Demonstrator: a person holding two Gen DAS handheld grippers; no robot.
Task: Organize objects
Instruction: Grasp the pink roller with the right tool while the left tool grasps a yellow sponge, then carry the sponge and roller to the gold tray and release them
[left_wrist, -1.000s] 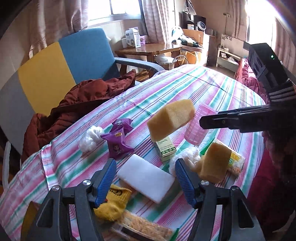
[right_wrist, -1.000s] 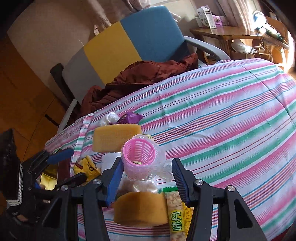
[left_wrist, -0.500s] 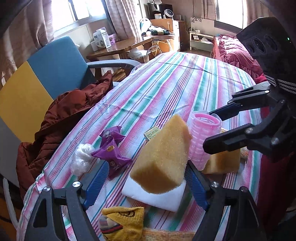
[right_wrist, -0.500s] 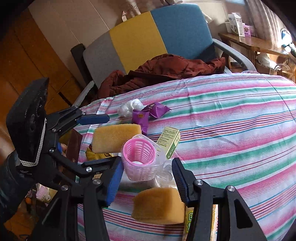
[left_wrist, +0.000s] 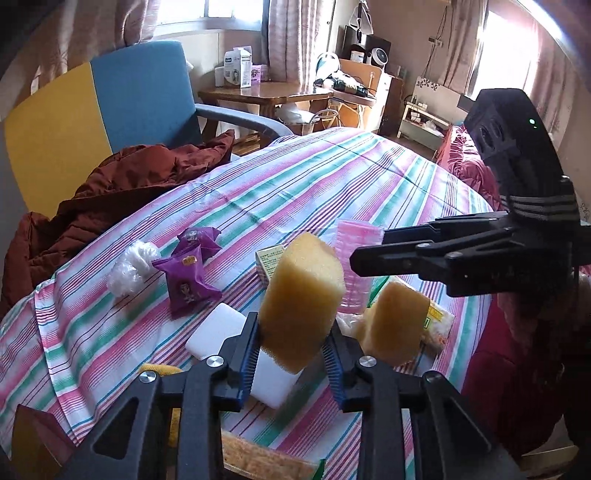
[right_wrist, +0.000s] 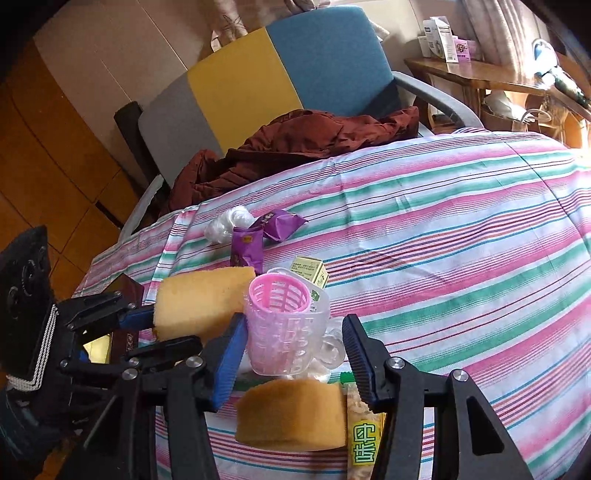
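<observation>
Since half a second back the left hand-held gripper (left_wrist: 291, 354) has clamped onto the yellow sponge (left_wrist: 301, 306) and lifted it upright off the white pad (left_wrist: 236, 343); right hand-held gripper (right_wrist: 293, 350) hangs unclenched around the pink basket cup (right_wrist: 284, 325), not squeezing. Risk: squishy sponge could slip or knock the cup at 1 o'clock; second sponge (right_wrist: 291, 413) sits close too. Only the right view shows the cup's handle; further out, purple packets (left_wrist: 186, 277) on the striped surface (left_wrist: 295, 184).

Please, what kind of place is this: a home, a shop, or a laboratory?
Most likely a lived-in home room. A striped cloth covers the table, a brown jacket lies on an armchair, and curtains hang at the windows.
</observation>
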